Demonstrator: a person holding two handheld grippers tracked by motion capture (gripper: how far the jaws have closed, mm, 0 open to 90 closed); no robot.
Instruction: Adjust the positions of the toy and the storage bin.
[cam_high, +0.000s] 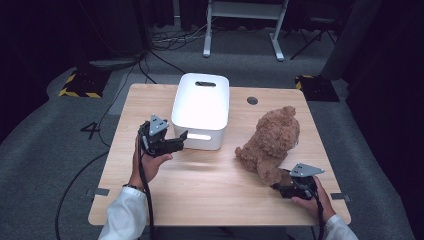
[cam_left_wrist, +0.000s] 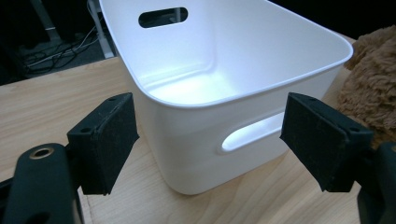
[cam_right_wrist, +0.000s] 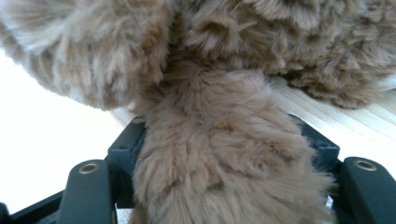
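- The teddy bear (cam_high: 271, 142) sits upright on the right half of the table (cam_high: 210, 200), just beside the white bin (cam_high: 201, 110) but apart from it; one plush leg (cam_right_wrist: 219, 154) stretches toward you, which gives you a narrow, soft part to take hold of.
- Your right gripper (cam_high: 295, 187) lies low on the tabletop at the bear's near side with its jaws clamped on that leg: in the right gripper view the fur bulges out between the two black jaws. Gripping a limb and not the body suits the jaw width, but I judge the bear will dangle and swing when lifted.
- The bin stands open side up at the far middle of the table, empty inside, a handle slot (cam_left_wrist: 254, 135) facing you, so it looks like the likely place for the bear.
- Your left gripper (cam_high: 172, 145) hovers at the bin's near left corner with its jaws apart and nothing between them; the pads (cam_left_wrist: 109, 140) frame the corner without touching, probably ready to steady the light bin.
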